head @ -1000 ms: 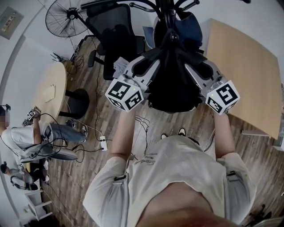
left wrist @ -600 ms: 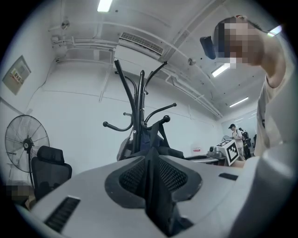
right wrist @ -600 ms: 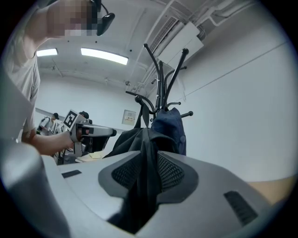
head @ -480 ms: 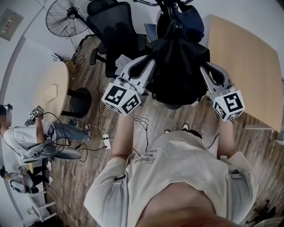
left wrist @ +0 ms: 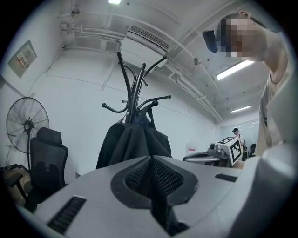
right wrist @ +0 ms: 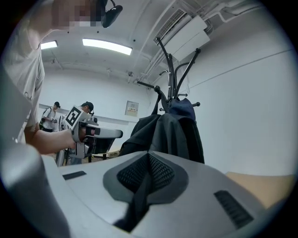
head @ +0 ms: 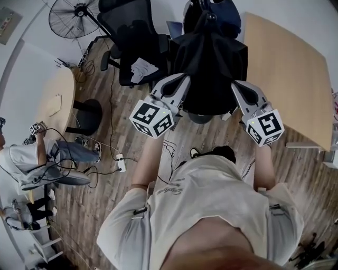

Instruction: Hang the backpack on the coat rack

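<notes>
The black backpack (head: pixel 211 68) hangs by its top from the dark metal coat rack (head: pixel 206 10), in front of a navy item (head: pixel 227 16) on the same rack. My left gripper (head: pixel 178 83) is at the bag's left side and my right gripper (head: pixel 238 87) at its right, both a little short of it. In the left gripper view the shut left gripper (left wrist: pixel 150 160) points at the backpack (left wrist: pixel 132 139) under the rack's curved hooks (left wrist: pixel 135 83). The right gripper (right wrist: pixel 149 155) is shut too, with the backpack (right wrist: pixel 167 132) and rack (right wrist: pixel 170 69) beyond it. Neither holds anything.
A black office chair (head: pixel 132 37) stands left of the rack, a floor fan (head: pixel 71 16) behind it. A wooden table (head: pixel 288 68) lies to the right, a round table (head: pixel 53 105) to the left. A seated person (head: pixel 31 163) and floor cables (head: pixel 119 163) are at the left.
Both grippers have let go of the backpack and drawn back toward me. The backpack now hangs from the rack on its own.
</notes>
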`<state>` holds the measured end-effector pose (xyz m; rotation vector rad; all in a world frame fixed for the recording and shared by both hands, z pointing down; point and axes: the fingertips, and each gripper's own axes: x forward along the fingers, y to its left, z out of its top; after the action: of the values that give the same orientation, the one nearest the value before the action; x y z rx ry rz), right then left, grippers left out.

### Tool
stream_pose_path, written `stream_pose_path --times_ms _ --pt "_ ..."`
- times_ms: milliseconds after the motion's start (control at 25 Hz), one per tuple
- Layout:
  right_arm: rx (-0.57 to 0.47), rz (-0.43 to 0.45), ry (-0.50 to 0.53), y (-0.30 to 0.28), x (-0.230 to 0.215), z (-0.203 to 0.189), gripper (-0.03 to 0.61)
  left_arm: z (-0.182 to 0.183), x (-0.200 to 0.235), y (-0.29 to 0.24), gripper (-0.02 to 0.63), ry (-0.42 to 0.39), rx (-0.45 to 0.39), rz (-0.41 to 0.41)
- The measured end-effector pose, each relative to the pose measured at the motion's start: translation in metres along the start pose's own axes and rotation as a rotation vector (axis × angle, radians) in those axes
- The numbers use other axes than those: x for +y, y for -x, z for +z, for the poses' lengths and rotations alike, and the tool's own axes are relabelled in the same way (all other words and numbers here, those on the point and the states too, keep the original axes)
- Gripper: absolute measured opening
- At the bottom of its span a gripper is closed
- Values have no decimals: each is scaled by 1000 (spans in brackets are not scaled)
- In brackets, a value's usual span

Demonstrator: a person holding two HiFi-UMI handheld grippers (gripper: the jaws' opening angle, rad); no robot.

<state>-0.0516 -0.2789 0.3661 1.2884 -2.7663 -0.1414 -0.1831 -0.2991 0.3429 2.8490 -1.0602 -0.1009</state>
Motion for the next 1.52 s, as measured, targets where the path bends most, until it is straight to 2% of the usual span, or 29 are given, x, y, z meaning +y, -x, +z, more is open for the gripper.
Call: stream_pose_path --times_ms 280,400,520,640,760,1120,1520 --pt "-11 76 -27 9 12 -5 -5 -26 -17 2 23 -62 72 135" --pt "-24 94 -10 24 18 -3 -5 -35 -32 5 23 -45 74 171" --pt "-27 114 -19 31 21 -7 -5 -44 -41 9 23 -9 69 205" --pt "-24 129 -41 32 23 -11 -5 -50 -46 12 23 -7 79 224" --pt "-32 134 -68 33 24 -11 -5 -50 -52 13 23 -14 87 225" --pt "-23 128 -40 30 33 -2 -5 -48 -57 15 23 2 87 182" --pt "-11 117 -27 20 39 -5 -5 -41 -58 11 23 -31 86 127"
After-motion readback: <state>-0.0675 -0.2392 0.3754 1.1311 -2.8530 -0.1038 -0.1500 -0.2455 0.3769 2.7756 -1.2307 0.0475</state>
